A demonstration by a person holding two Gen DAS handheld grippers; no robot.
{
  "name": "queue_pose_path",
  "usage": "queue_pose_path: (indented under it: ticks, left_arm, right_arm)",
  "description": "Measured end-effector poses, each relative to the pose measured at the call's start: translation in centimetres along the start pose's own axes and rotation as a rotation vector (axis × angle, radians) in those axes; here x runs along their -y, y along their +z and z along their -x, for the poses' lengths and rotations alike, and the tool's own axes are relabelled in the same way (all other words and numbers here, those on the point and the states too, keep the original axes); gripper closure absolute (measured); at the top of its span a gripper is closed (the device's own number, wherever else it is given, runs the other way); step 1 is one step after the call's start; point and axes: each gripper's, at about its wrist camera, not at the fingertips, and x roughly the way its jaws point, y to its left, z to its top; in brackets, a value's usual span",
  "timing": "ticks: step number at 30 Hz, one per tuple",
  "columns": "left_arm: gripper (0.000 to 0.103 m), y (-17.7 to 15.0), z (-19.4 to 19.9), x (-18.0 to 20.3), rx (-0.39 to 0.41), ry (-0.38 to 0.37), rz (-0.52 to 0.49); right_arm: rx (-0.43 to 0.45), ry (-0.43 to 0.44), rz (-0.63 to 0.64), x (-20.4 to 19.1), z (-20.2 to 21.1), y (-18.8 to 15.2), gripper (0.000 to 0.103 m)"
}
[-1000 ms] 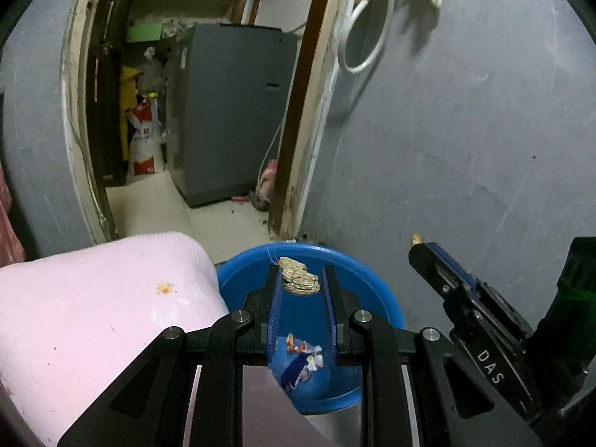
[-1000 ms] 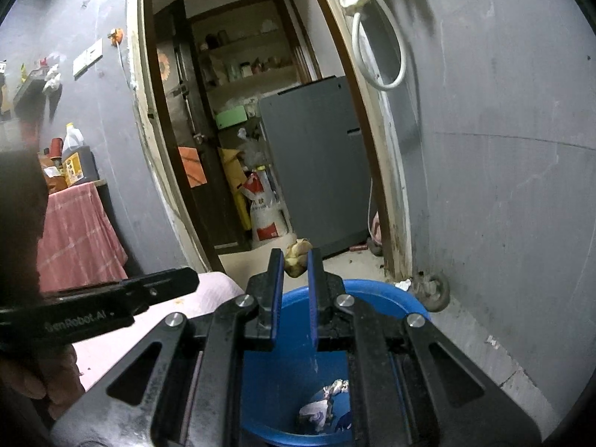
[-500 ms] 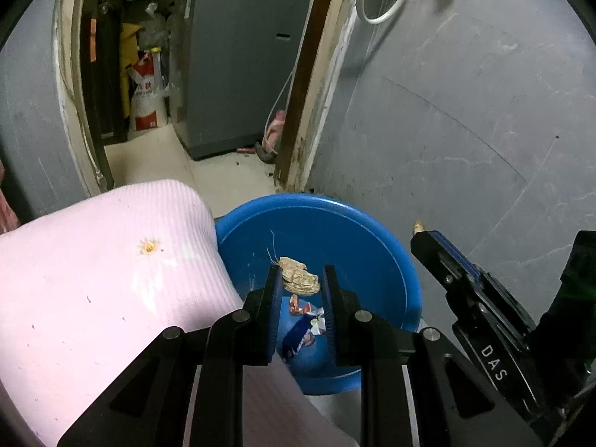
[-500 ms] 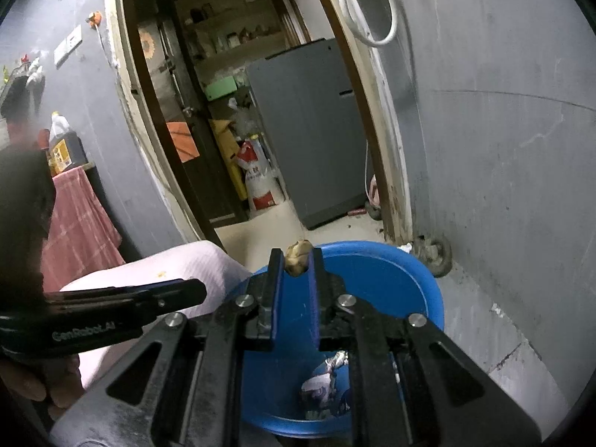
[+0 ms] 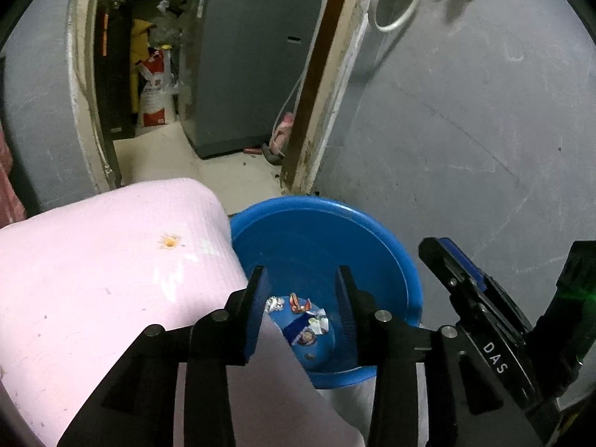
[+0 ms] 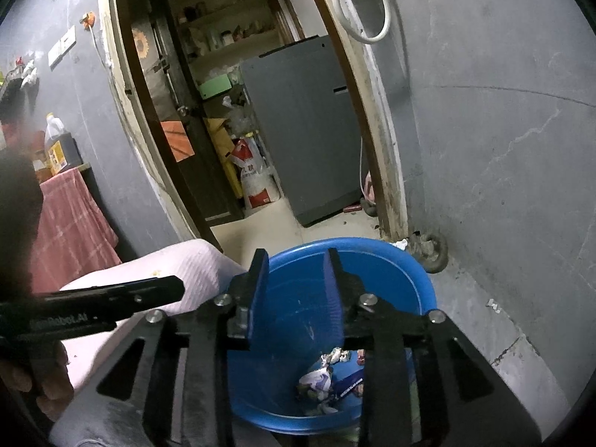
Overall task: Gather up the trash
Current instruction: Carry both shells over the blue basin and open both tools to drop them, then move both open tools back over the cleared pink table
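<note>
In the blue basin (image 5: 376,260), crumpled wrappers (image 6: 316,380) lie; both grippers' fingers just opened, empty.

White letters "DAS" run along the side of the right gripper (image 5: 452,260), seen from the left wrist camera. The left gripper (image 6: 178,290) carries pale lettering on its arm that looks like "GenRobot.AI" (the first letters are dim). The red and white sack (image 6: 251,175) in the back room bears characters too small to read.

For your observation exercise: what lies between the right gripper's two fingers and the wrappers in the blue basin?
Nothing: right gripper is open, only bare blue basin wall above the wrappers, per the right wrist view.
</note>
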Motion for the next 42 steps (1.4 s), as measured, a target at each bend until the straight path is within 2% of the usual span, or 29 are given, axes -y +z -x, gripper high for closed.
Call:
queue_pose_path:
  ticks: [9, 11, 15, 26, 42]
  left_arm:
    - [0.039, 0.8, 4.8, -1.7, 0.107, 0.013, 0.046]
    - [0.032, 0.8, 5.7, -2.0, 0.123, 0.026, 0.054]
    - [0.019, 0.4, 7.9, -2.6, 0.167, 0.034, 0.072]
    - [0.007, -1.2, 15.1, -3.4, 0.312, 0.045, 0.108]
    - [0.002, -6.9, 22.8, -2.2, 0.451, 0.19, 0.062]
  right_arm:
    - [0.07, 0.008, 0.011, -1.4, 3.0, 1.5, 0.046]
    - [0.073, 0.007, 0.015, -1.7, 3.5, 1.6, 0.033]
    - [0.084, 0.003, 0.018, -2.4, 4.8, 2.0, 0.023]
    - [0.12, 0.031, 0.06, -5.0, 9.5, 3.2, 0.001]
    - [0.146, 0.073, 0.181, -9.4, 16.1, 2.1, 0.0]
